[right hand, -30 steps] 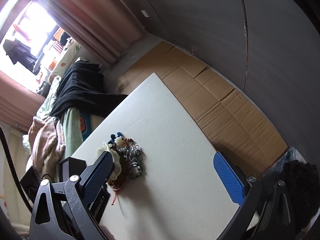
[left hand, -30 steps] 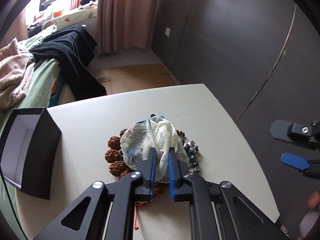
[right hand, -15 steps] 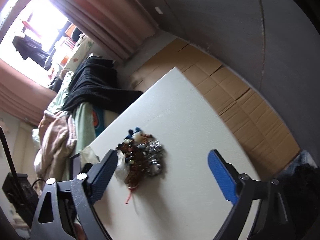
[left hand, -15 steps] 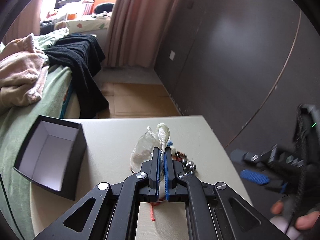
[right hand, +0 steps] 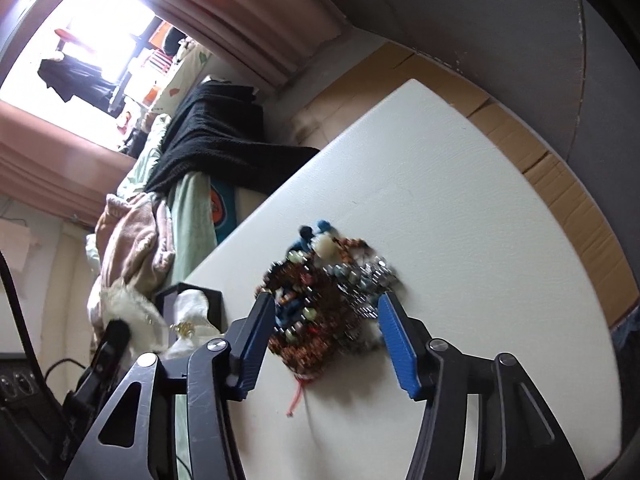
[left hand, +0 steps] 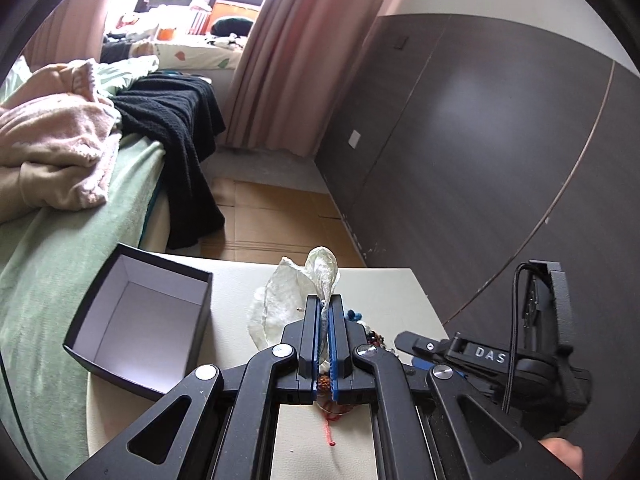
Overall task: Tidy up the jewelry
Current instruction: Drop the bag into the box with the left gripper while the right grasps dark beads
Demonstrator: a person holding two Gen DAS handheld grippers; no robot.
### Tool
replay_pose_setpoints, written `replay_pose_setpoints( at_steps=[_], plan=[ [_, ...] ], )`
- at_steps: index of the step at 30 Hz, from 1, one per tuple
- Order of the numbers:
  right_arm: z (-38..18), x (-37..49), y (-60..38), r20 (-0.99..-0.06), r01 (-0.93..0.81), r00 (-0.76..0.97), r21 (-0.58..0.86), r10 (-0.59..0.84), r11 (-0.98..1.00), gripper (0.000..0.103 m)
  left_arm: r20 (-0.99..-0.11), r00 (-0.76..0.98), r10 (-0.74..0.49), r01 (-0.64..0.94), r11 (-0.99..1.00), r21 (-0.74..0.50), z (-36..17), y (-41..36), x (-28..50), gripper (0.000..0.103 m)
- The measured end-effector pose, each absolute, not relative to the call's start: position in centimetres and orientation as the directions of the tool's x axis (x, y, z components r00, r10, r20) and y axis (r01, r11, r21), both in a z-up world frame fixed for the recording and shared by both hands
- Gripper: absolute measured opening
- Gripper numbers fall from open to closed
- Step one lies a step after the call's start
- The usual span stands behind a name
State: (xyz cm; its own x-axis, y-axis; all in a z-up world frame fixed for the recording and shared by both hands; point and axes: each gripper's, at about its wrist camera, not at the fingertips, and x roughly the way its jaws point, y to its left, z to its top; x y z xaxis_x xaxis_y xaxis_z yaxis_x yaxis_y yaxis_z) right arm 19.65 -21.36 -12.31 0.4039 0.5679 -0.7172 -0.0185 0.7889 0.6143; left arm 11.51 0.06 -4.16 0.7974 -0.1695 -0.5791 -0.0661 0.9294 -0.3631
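Note:
A heap of jewelry (right hand: 316, 320), brown bead strands mixed with silver and blue beads and a red cord (right hand: 298, 396), lies on the white table (right hand: 440, 220). My right gripper (right hand: 326, 303) straddles the heap; its jaws are closing, with the blue pads close on either side and not clearly pressing. My left gripper (left hand: 325, 312) is shut on a sheer white pouch (left hand: 286, 300), held up above the table beside the open black box (left hand: 140, 320). In the right wrist view the pouch (right hand: 188, 316) hangs at the left, in front of the box (right hand: 196, 294).
A bed with green sheet, pink blanket (left hand: 52, 140) and black blanket (left hand: 176, 120) borders the table's left side. Cardboard (right hand: 560, 184) covers the floor beyond the far edge. A dark wall panel (left hand: 480, 140) stands to the right.
My left gripper shut on the pouch and lifted it off the jewelry heap toward the box. My right gripper came in over the heap and its jaws narrowed around it.

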Motion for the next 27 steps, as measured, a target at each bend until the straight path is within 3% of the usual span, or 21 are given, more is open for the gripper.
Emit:
replay_pose_setpoints(
  at_steps=[10, 12, 14, 27],
  plan=[
    [-13.5, 20.9, -18.9, -0.712, -0.069, 0.415, 0.596, 0.567, 0.8, 0.039, -0.569, 0.806, -0.162, -0.111, 0.903, -0.415, -3.9, 2.8, 10.8, 0.003],
    [-13.8, 21.0, -18.4, -0.726, -0.071, 0.414, 0.576, 0.549, 0.815, 0.021, -0.566, 0.81, -0.155, -0.12, 0.901, -0.418, -3.7, 3.3, 10.7, 0.003],
    [-13.8, 21.0, -18.6, -0.734, -0.065, 0.423, 0.56, 0.531, 0.826, 0.01, -0.561, 0.815, -0.144, -0.13, 0.899, -0.419, -3.5, 3.8, 10.3, 0.003],
    [-8.0, 18.5, -18.1, -0.582, -0.206, 0.514, 0.629, 0.63, 0.749, 0.01, -0.559, 0.828, -0.049, -0.269, 0.841, -0.47, -3.6, 9.4, 9.4, 0.004]
  ],
)
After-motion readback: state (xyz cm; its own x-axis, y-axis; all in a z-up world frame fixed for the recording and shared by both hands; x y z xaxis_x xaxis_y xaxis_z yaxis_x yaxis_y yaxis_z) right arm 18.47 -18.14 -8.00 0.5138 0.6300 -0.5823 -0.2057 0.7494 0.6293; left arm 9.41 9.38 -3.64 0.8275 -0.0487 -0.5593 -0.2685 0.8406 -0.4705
